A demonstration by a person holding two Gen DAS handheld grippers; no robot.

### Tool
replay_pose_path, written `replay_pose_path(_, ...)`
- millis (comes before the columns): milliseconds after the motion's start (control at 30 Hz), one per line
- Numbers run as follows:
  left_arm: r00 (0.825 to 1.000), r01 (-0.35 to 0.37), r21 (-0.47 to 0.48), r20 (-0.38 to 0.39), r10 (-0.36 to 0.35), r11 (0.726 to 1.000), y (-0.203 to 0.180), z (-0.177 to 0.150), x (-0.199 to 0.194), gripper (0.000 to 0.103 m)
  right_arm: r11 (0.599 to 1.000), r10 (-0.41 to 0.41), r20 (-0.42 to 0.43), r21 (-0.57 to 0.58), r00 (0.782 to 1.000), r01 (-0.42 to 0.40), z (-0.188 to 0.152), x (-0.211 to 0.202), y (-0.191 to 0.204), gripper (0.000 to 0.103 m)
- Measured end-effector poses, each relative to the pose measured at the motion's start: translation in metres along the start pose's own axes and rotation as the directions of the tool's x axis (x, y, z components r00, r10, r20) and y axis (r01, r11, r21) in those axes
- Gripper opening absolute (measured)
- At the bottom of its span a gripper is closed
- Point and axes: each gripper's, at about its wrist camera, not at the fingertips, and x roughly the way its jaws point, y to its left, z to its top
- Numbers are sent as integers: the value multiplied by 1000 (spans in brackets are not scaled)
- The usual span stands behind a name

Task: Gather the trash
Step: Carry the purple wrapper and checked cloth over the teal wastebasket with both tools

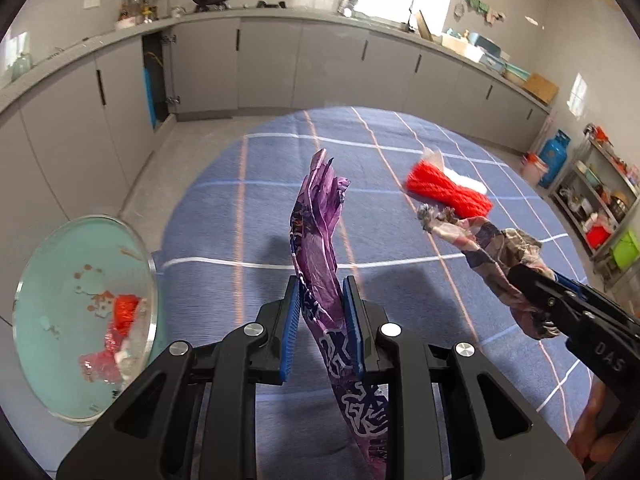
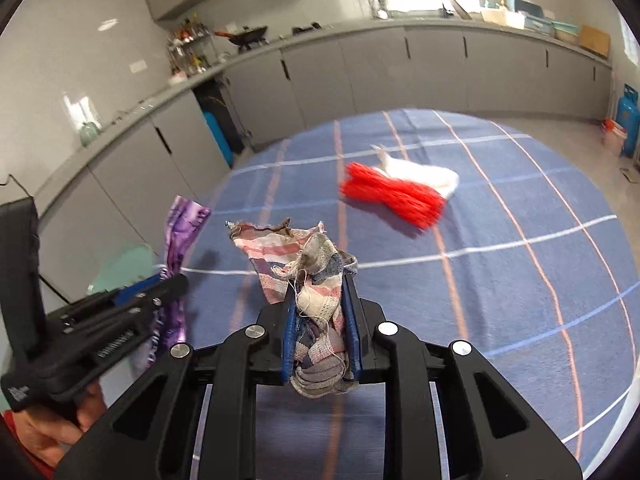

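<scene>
Clamped between the blue pads of the left claw (image 1: 322,328) is a crumpled purple wrapper (image 1: 320,216), which stands up above the fingers and hangs down below them. Off to its right, the right claw (image 2: 320,336) is closed on a frayed scrap of plaid cloth (image 2: 296,256), bunched between its pads and raised clear of the counter (image 2: 500,300), which is covered by a blue cloth with white and orange lines. Farther out on that counter lies a red bundle of netting (image 2: 394,196) touching a white piece (image 2: 424,172) just behind it, well apart from both claws. Left of the left claw, off the counter's edge, sits a teal bin with a clear rim (image 1: 48,292); red and clear scraps (image 1: 120,332) lie inside it. Grey cabinets (image 1: 264,64) run along the walls behind.
</scene>
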Motion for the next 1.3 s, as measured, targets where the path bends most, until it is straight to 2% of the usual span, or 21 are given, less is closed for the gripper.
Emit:
replay_pose_path(300,997,-64,-40,49,66,997,34,-5,-28,22,997,81,26,-17,996,-81,-1,-1,45,22)
replay_pose_path(533,990,-117,-87,66,122,989,64,-13,-47,22,989,130,21,-72,991,-128,-5,6,86,22)
replay_pose_path(867,970,-207,-171,92,225,963,119,-23,-76,22,967,203,-5,-156,979,-201,-7,19,150,22)
replay_pose_path(1300,955,-260,-250,75,286,933,172,-35,-84,22,945,231,-49,-226,972,-236,-15,38,204,22)
